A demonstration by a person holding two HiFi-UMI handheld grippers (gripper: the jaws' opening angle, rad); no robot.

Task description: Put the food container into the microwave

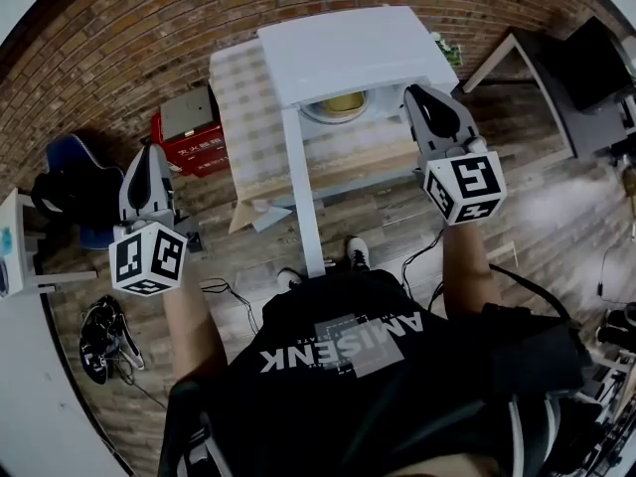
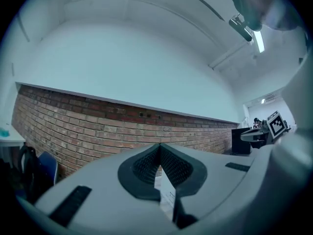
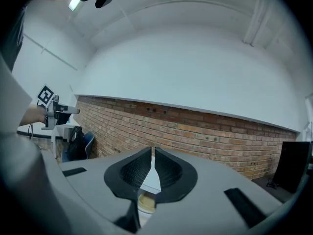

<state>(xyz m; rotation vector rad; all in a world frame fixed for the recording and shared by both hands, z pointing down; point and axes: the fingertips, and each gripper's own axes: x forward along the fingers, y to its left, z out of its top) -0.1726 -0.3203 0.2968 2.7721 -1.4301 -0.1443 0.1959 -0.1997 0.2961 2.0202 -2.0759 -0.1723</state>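
Against a brick wall (image 1: pixel 119 28), on a wood-plank floor (image 1: pixel 388 212), a table (image 1: pixel 243 97) under a pale checked cloth, bearing a white microwave (image 1: pixel 348 48) seen from above. Swung out toward the camera, a long white bar (image 1: pixel 303 187), most likely the microwave's open door seen edge-on. Lower in the head view, a person's black shirt (image 1: pixel 348 366), both arms stretched forward. Left of the table, a blue chair (image 1: pixel 62 152) with something dark slung over it and, nearer the table, a red box (image 1: pixel 194 149) with a grey case (image 1: pixel 189 114) on top.

Left gripper (image 1: pixel 147 182) out over the floor, well clear of the table, level and facing the wall; jaws closed tip to tip, nothing caught between them. Right gripper (image 1: pixel 437 117) at the right front corner of the microwave, just outside its opening, also level; jaws all but together, a thin slit left at the tips, pads pressing on nothing.

Inside the microwave's cavity, resting on the round turntable plate (image 1: pixel 316 115), the yellowish food container (image 1: pixel 345 103), apart from both grippers and glimpsed again, low down, through the slit in the right gripper view
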